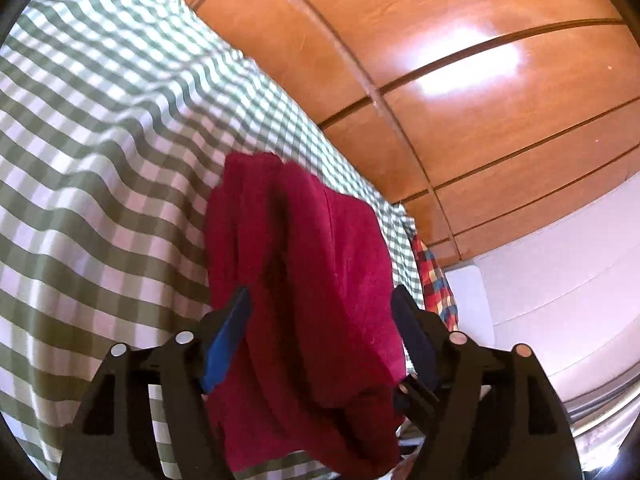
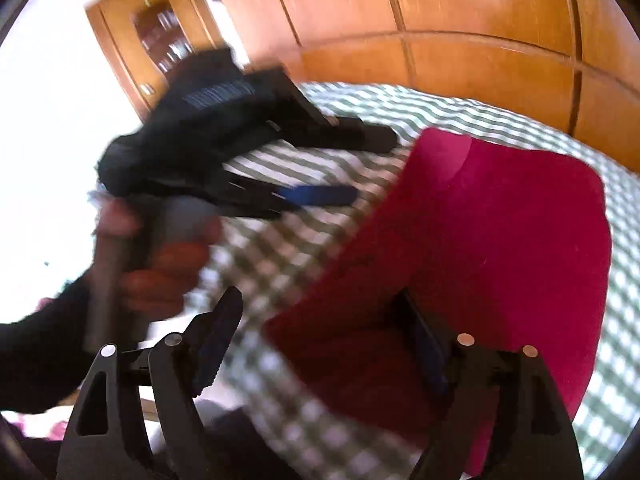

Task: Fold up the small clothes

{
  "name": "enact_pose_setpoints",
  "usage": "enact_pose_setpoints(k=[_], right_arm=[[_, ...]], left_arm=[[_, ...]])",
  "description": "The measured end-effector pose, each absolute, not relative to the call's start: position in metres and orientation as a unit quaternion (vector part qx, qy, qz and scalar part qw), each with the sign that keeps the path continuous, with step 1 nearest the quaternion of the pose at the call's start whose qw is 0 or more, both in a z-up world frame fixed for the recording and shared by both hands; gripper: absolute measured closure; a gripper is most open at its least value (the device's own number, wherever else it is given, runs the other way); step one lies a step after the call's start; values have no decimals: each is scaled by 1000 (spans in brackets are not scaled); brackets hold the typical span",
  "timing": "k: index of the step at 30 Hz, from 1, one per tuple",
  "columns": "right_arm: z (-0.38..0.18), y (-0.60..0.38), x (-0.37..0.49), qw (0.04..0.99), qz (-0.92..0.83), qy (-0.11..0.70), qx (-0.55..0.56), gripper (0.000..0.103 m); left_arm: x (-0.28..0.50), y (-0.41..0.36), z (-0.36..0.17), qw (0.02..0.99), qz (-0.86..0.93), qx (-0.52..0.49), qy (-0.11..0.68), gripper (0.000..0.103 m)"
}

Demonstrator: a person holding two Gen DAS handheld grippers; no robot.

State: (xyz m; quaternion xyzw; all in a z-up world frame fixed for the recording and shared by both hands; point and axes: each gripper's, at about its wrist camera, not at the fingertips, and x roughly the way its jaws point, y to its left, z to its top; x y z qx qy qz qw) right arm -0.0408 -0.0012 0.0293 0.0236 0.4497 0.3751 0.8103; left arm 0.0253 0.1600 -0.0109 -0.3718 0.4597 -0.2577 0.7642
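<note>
A crimson garment (image 1: 304, 280) lies folded on the green-and-white checked tablecloth (image 1: 100, 140). In the left wrist view my left gripper (image 1: 320, 308) stands open with the garment between and over its jaws; its blue-padded fingers (image 1: 232, 332) are spread wide. In the right wrist view the same garment (image 2: 500, 248) lies flat on the cloth (image 2: 280, 248). My right gripper (image 2: 320, 320) is open, its right finger resting over the garment's near edge. The left gripper (image 2: 312, 194), held in a hand, hovers above the cloth to the left, apart from the garment.
Wooden cabinet doors (image 1: 460, 80) rise behind the table. A plaid red, yellow and blue cloth (image 1: 436, 284) hangs at the table's far edge beside a white surface (image 1: 560, 280). A glass-fronted wooden cabinet (image 2: 160, 40) stands at the back left.
</note>
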Motion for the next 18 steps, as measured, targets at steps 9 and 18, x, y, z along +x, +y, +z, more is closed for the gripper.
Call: enact_pose_setpoints(k=[9, 18], right_arm=[[34, -99, -67, 834, 304, 455, 73, 30], [20, -77, -53, 832, 296, 462, 79, 36]], left_arm=[[32, 131, -2, 750, -282, -333, 498, 24], [38, 91, 11, 791, -247, -210, 518, 88]])
